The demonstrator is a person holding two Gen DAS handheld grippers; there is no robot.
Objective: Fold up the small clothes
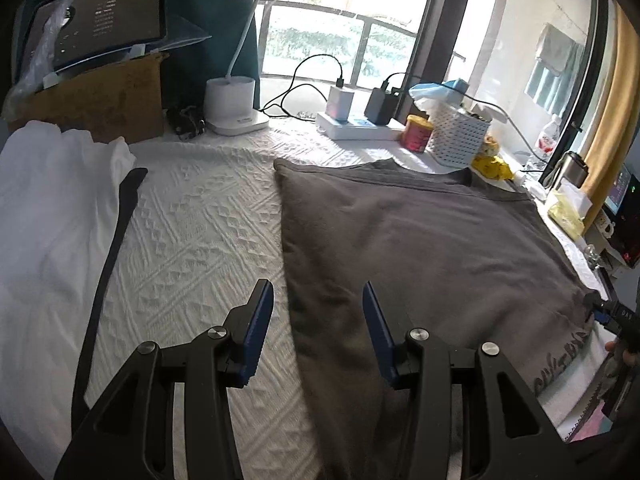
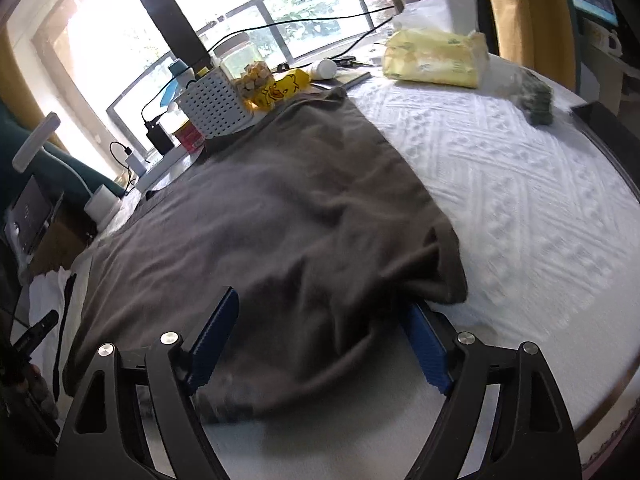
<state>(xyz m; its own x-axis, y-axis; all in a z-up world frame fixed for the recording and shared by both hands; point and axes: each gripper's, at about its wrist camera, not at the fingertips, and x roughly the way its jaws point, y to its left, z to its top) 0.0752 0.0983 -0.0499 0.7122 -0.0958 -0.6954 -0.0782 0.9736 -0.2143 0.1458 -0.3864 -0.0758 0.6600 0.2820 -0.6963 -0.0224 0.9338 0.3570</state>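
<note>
A dark grey garment (image 1: 420, 248) lies spread on the white textured tablecloth (image 1: 200, 220). My left gripper (image 1: 318, 296) is open, its jaws straddling the garment's left edge just above the cloth. In the right wrist view the same grey garment (image 2: 280, 220) lies bunched at its near right corner. My right gripper (image 2: 324, 312) is open, low over that near edge, and its right finger (image 2: 424, 340) is partly tucked under the raised fold. The right gripper also shows at the far right of the left wrist view (image 1: 600, 308).
White clothes with a dark strap (image 1: 52, 216) lie at the left. A lamp base (image 1: 236, 104), chargers, a perforated white basket (image 1: 456, 136), a red can and a yellow bag line the window side. A tissue pack (image 2: 436, 56) and a dark green bundle (image 2: 536, 96) lie at the right.
</note>
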